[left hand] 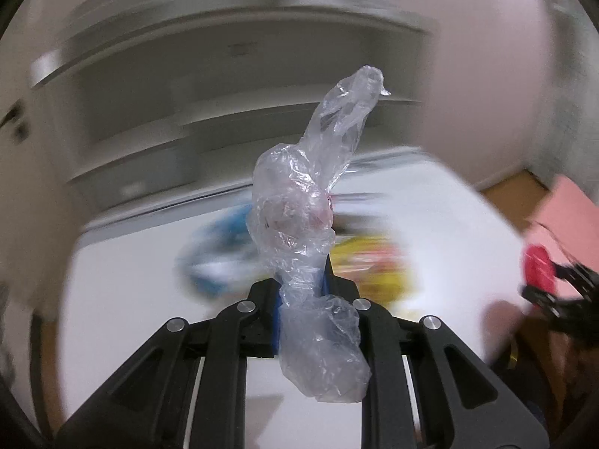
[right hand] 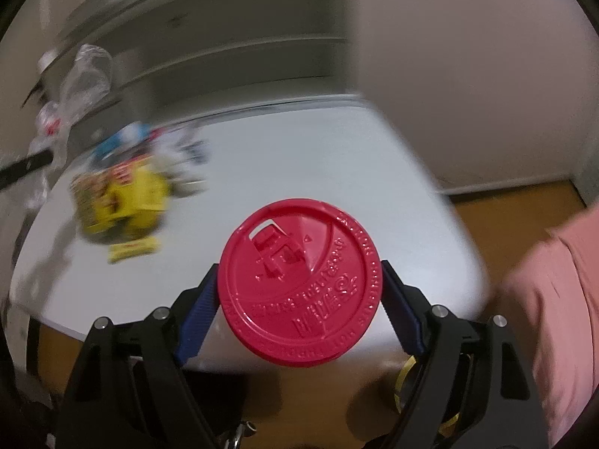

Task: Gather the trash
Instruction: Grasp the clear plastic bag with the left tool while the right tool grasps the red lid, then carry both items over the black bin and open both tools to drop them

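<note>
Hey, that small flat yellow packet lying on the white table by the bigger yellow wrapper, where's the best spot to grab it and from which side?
Probably from above, pinching the small yellow packet across its narrow width near the middle. It lies flat on the white table, so a sideways approach finds little edge. The near side looks open; the bigger yellow wrapper crowds the far side. Both claws are full now, and blur hides finer detail.

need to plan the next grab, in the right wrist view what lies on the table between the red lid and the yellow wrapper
Nothing: in the right wrist view bare white table separates the red lid from the yellow wrapper.
</note>
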Available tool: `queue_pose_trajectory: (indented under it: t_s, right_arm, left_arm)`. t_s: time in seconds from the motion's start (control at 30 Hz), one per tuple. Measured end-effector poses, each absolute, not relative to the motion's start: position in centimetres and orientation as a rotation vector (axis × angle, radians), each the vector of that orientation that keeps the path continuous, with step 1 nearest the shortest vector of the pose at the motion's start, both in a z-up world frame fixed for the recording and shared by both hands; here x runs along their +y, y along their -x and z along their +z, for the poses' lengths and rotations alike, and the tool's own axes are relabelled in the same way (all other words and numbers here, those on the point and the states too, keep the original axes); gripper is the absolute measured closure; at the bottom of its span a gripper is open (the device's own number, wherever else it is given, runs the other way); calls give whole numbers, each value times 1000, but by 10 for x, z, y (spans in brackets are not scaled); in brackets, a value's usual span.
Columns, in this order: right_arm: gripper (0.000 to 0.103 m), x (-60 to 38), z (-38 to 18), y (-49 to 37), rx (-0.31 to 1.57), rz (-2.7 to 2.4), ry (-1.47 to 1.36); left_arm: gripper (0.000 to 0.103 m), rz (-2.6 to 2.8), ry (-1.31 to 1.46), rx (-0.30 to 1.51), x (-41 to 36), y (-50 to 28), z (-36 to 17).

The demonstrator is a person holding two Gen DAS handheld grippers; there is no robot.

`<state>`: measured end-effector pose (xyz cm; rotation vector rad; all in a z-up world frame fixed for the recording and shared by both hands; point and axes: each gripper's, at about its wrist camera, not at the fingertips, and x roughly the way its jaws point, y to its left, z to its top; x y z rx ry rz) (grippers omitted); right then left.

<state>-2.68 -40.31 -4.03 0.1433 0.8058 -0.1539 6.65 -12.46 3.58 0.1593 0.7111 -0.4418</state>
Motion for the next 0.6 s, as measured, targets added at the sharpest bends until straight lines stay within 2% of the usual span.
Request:
queue_pose_trajectory:
  t_s: [0.17, 0.3, 0.4, 0.6]
  right_arm:
    - [24, -492, -47, 93, 790, -354, -250]
    - [24, -558, -73, 146, 799, -492, -358]
    - [24, -598, -104, 180, 826, -566, -422]
    - [24, -655, -188, 216, 905, -635, -566]
  left_arm:
    - [87, -784, -225, 703, -262, -3, 22]
    - [87, -980, -282, 712, -349, 46, -2]
    - [87, -1090, -323, 757, -404, 73, -36]
    - [87, -1181, -390, 869, -485, 79, -135]
